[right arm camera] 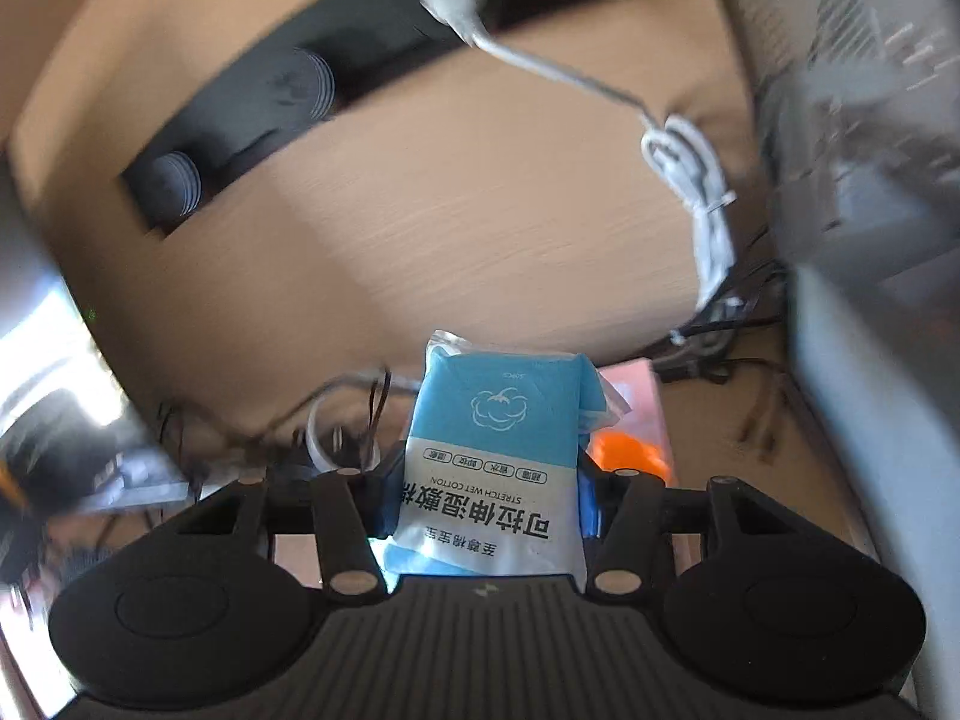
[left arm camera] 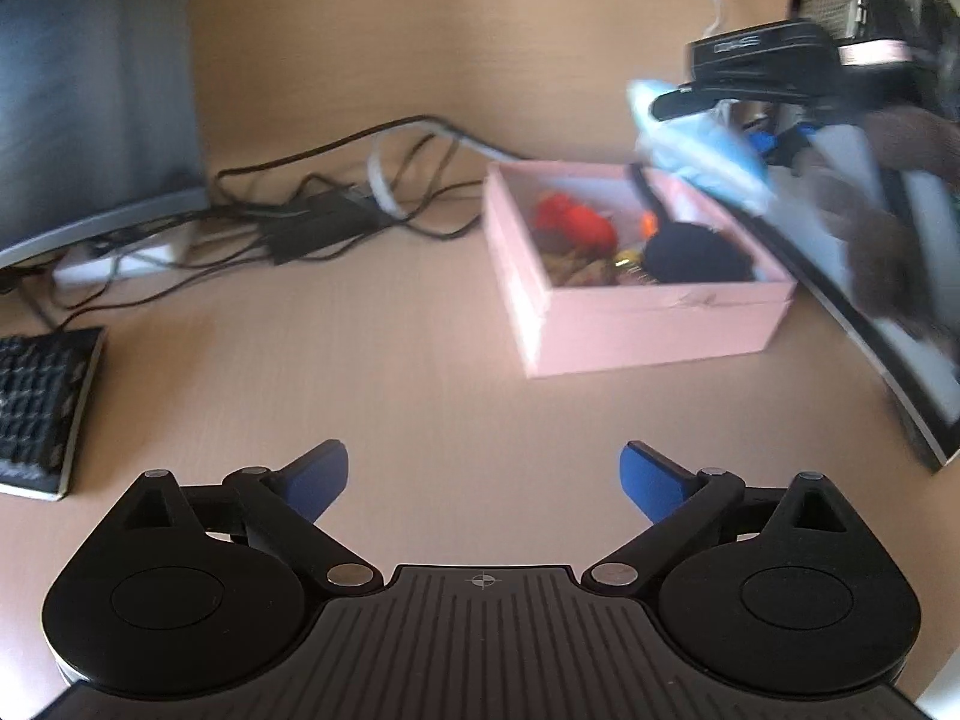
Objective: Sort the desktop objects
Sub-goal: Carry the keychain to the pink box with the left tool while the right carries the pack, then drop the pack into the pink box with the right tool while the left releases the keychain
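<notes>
The blue and white packet (right arm camera: 495, 456) of wet cotton pads sits clamped between the blue pads of the right hand-held gripper (right arm camera: 489, 501), upright in its grip with the printed end nearest the camera and the sealed end pointing away. The right wrist view shows it held up in the air, off the bench (right arm camera: 450, 210), with a corner of the pink box (right arm camera: 636, 390) and something orange just behind and below it.

From the left wrist view the same packet (left arm camera: 699, 144) appears as a blurred blue shape at the far right, hanging above the far right corner of the pink box (left arm camera: 648, 330), with the right hand-held gripper (left arm camera: 708, 99) reaching in from the right, a dark sleeve behind it. That box stands open on the bench (left arm camera: 420, 372), holding red, orange and dark items.

The left hand-held gripper (left arm camera: 485, 477) is tilted down over bare bench on the near side of the box, its blue fingers wide apart with nothing between them.

Only the left view shows the keyboard (left arm camera: 42, 408) at the near left, the tangle of black cables (left arm camera: 336, 210) beyond it and a monitor edge on each side. Only the right view shows the bundled white cable (right arm camera: 702, 204) at the far right and a long dark slot in the bench at the far left.
</notes>
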A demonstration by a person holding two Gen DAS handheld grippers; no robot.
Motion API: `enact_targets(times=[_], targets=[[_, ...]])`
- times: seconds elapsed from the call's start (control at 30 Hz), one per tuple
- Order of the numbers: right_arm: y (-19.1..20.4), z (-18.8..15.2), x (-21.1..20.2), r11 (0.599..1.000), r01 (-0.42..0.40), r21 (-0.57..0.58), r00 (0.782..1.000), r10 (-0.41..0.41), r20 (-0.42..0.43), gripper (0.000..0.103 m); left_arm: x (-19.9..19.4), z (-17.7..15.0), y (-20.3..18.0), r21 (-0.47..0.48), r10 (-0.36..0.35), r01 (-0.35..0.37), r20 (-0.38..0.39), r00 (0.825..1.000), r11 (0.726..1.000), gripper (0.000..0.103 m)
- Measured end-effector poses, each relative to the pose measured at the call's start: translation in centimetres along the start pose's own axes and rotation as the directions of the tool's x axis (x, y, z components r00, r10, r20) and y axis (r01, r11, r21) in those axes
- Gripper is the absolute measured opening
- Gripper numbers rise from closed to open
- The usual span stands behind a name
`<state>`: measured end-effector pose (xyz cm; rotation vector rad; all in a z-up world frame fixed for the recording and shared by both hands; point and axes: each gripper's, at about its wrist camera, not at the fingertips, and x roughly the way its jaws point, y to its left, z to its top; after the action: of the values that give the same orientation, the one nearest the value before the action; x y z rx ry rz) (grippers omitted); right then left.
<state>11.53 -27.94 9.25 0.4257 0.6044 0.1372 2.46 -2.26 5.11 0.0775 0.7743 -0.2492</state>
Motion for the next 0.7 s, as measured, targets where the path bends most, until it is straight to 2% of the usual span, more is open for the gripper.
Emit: enact_targets(times=[0.03, 0.1, 0.2, 0.23, 0.27, 0.33, 0.37, 0.47, 0.5, 0.57, 0.6, 0.7], targets=[[0.2, 0.3, 2.0, 1.000, 0.008, 0.012, 1.000, -0.008, -0.013, 0.064, 0.2, -0.1, 0.6, -0.015, 0.009, -0.009, -0.008, 1.000, 1.000, 0.100], [0.3, 0.4, 5.1, 0.997, 0.076, 0.005, 0.995, -0.075, -0.058, 0.066, 0.2, -0.5, 2.1, -0.054, 0.028, -0.029, -0.021, 0.999, 0.998, 0.100], [0.8, -0.2, 5.2, 0.987, 0.138, -0.080, 0.990, -0.137, 0.021, 0.066, 0.3, -1.2, 4.2, -0.104, 0.047, -0.052, -0.044, 0.998, 0.993, 0.101], [1.2, -0.4, 4.9, 0.980, 0.166, -0.111, 0.985, -0.161, 0.059, 0.065, 0.6, -1.3, 4.7, -0.115, 0.049, -0.055, -0.056, 0.997, 0.992, 0.101], [1.5, -0.4, 4.9, 0.974, 0.184, -0.133, 0.982, -0.174, 0.079, 0.056, 0.9, -1.4, 5.0, -0.121, 0.049, -0.056, -0.067, 0.997, 0.991, 0.101], [2.2, -0.5, 5.3, 0.973, 0.162, -0.167, 0.986, -0.151, 0.078, 0.043, 1.2, -1.4, 5.4, -0.118, 0.042, -0.051, -0.079, 0.996, 0.992, 0.101], [2.6, -0.5, 5.8, 0.973, 0.141, -0.181, 0.989, -0.131, 0.064, 0.040, 1.4, -1.3, 5.4, -0.114, 0.034, -0.044, -0.083, 0.996, 0.992, 0.101], [3.8, -1.3, 7.9, 0.963, 0.152, -0.221, 0.988, -0.152, 0.018, 0.037, 1.5, -1.2, 5.2, -0.080, 0.003, -0.009, -0.081, 0.997, 0.997, 0.101], [4.0, -1.7, 8.7, 0.951, 0.186, -0.247, 0.982, -0.187, 0.019, 0.037, 1.4, -1.1, 5.0, -0.065, -0.003, -0.002, -0.076, 0.997, 0.998, 0.101], [3.7, -2.6, 10.0, 0.911, 0.285, -0.298, 0.957, -0.290, 0.027, 0.037, 1.5, -1.2, 4.8, -0.049, -0.005, 0.002, -0.070, 0.998, 0.999, 0.102], [3.1, -2.9, 10.0, 0.915, 0.295, -0.276, 0.953, -0.303, 0.013, 0.037, 1.6, -1.3, 4.9, -0.054, -0.007, 0.003, -0.076, 0.997, 0.999, 0.102], [1.8, -3.7, 8.5, 0.947, 0.254, -0.194, 0.965, -0.262, -0.016, 0.038, 2.6, -1.5, 5.0, -0.077, -0.010, 0.001, -0.110, 0.994, 0.997, 0.102]])
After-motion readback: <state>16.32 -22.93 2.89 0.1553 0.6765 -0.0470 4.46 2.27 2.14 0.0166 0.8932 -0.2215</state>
